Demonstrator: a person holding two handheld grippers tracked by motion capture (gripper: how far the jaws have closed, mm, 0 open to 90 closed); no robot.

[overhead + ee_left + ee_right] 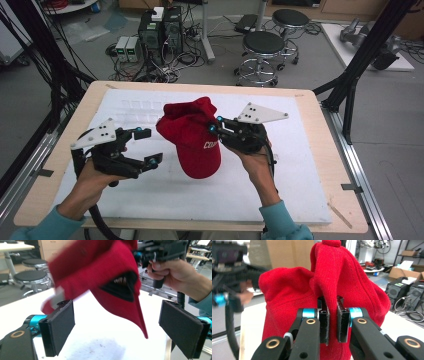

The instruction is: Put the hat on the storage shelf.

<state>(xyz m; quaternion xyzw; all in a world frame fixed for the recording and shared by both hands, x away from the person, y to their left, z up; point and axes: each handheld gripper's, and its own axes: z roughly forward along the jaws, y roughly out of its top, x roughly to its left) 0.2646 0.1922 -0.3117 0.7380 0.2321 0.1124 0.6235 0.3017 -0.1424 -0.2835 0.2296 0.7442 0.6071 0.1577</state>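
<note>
A: How are the hands set?

B: Both forearms come in from the near edge. The right hand (255, 157) holds the right tongs (216, 125) pointing left, jaws pinched on a fold of the red cap (192, 135). The left hand (97, 175) holds the left tongs (146, 146) pointing right, jaws spread wide, nothing between them.

A: Where is the cap?

B: Over the middle of the white surface (150, 185), between the two tongs. In the left gripper view it hangs clear of the surface.

A: Which way does it point?

B: Its long axis runs from the far, crumpled crown down to the brim, which points toward the person.

A: Anything hard to read?

B: The white lettering is partly covered by the right tongs, and the cap is blurred in the left gripper view
</note>
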